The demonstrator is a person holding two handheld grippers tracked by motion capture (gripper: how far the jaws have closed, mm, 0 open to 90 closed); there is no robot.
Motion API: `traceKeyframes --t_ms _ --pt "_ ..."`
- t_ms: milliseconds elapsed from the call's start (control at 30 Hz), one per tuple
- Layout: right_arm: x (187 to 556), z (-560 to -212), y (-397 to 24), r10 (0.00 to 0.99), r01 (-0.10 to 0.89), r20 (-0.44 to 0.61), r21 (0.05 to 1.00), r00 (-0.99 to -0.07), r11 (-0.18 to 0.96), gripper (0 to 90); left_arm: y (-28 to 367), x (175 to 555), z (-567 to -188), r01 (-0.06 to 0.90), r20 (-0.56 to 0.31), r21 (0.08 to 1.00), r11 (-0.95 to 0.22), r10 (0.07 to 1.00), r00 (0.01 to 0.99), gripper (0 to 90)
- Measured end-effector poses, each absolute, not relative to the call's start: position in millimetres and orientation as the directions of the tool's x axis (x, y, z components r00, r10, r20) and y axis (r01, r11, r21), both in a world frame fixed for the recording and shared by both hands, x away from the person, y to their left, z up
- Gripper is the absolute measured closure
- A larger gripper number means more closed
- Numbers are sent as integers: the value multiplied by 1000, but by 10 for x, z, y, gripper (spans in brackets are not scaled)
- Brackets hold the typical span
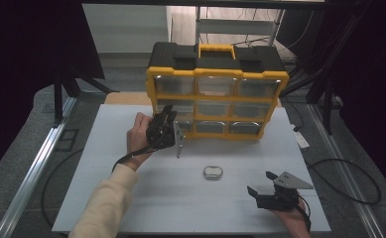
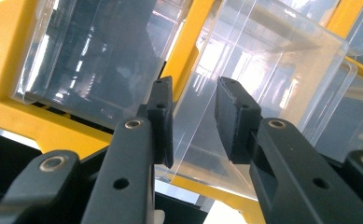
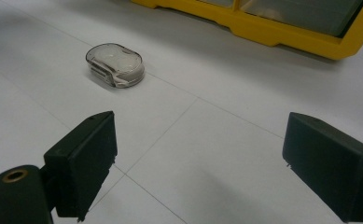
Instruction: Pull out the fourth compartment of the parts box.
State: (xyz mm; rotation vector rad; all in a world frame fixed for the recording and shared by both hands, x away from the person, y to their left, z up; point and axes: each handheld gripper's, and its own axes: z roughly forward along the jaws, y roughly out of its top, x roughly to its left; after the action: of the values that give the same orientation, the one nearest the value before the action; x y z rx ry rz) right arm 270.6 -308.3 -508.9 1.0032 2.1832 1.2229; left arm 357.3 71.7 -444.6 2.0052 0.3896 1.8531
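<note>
- At the lower left corner of the yellow organizer (image 1: 215, 101), the left gripper (image 1: 169, 113) reaches a clear drawer (image 2: 244, 93) that stands tilted partway out of its bay. In the left gripper view its fingers (image 2: 163, 116) sit on either side of the drawer's front edge with a gap between them; whether the pads actually press the plastic I cannot tell.
- Near the front right of the white surface (image 1: 131, 198), the right gripper (image 1: 262, 182) rests low with its fingers (image 3: 83, 158) spread wide and released, nothing between them.
- A small clear oval case (image 1: 213, 172) lies on the surface between the two grippers, well apart from both, in front of the organizer.
- Progress, as I judge it: the drawer is begun but not fully out, and the oval case is not yet picked up. Putting it into the drawer and pushing the drawer home would remain.
- Counts: one organizer with nine clear drawers in three rows of three, one oval case, two grippers, one drawer partly out.
</note>
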Motion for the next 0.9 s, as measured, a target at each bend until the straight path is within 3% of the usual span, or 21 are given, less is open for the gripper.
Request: traceKeyframes --t_ms 900 --pt "2706 -5090 -3080 769 377 -29 859 -639 346 106 723 3483 -4455 -63 887 459 -886 453 89 680"
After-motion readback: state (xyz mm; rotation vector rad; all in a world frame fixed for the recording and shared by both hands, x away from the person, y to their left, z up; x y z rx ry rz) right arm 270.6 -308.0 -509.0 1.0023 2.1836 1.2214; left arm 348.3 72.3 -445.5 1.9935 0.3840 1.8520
